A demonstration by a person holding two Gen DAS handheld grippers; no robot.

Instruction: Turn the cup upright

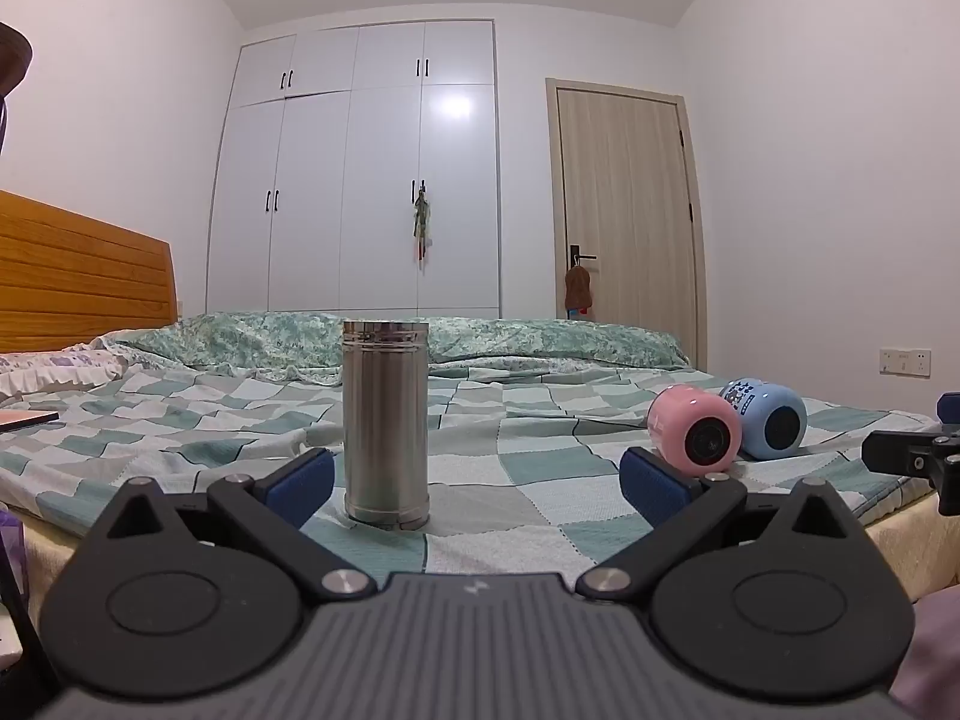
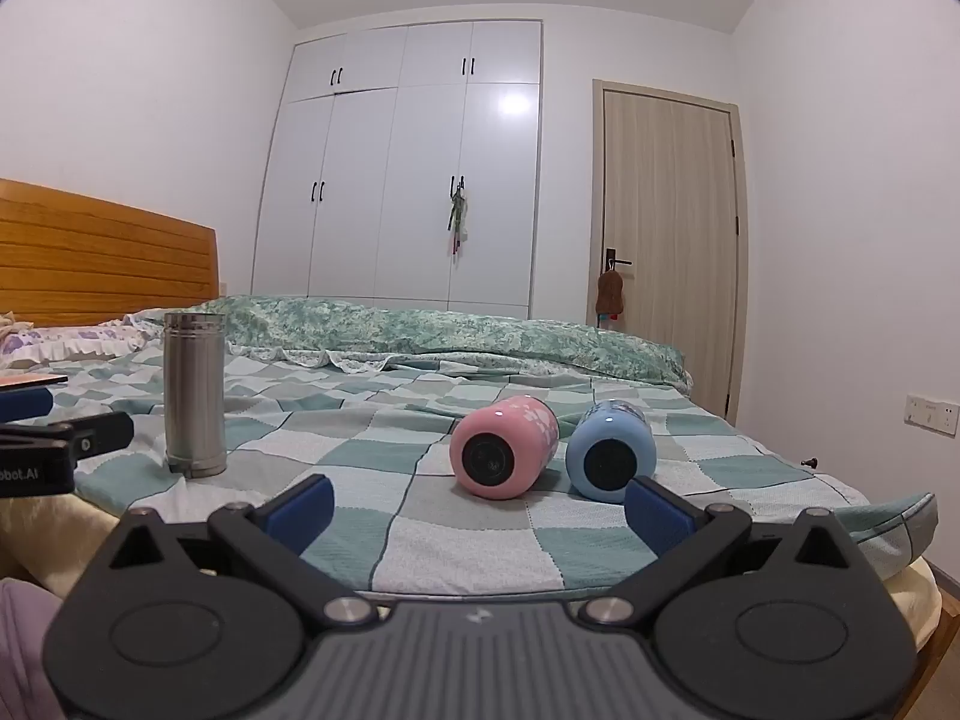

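Steel cup (image 1: 385,420) stands on end on the checked bedspread (image 1: 528,480), near the bed's front edge; threaded band is at the top, interior not visible from this angle. In the right wrist view the same steel cup (image 2: 194,393) sits well left of the other two.

Pink cup (image 2: 503,447) and blue cup (image 2: 609,450) lie on their sides, just beside each other, dark round ends facing the cameras. Contents: cannot tell, mouths face away. In the left wrist view, pink cup (image 1: 696,429) overlaps blue cup (image 1: 765,420), and printed pattern shows on the blue one's far end.

Left gripper (image 1: 477,483): fingers spread wide, holding nothing; steel cup stands between them, touching neither pad.
Right gripper (image 2: 477,507): fingers spread wide, holding nothing, bare bedspread between them.

Each view catches the other gripper at its edge. Behind: folded quilt (image 2: 420,324), white wardrobe (image 2: 408,168), door (image 2: 666,210), wooden headboard (image 1: 78,270).
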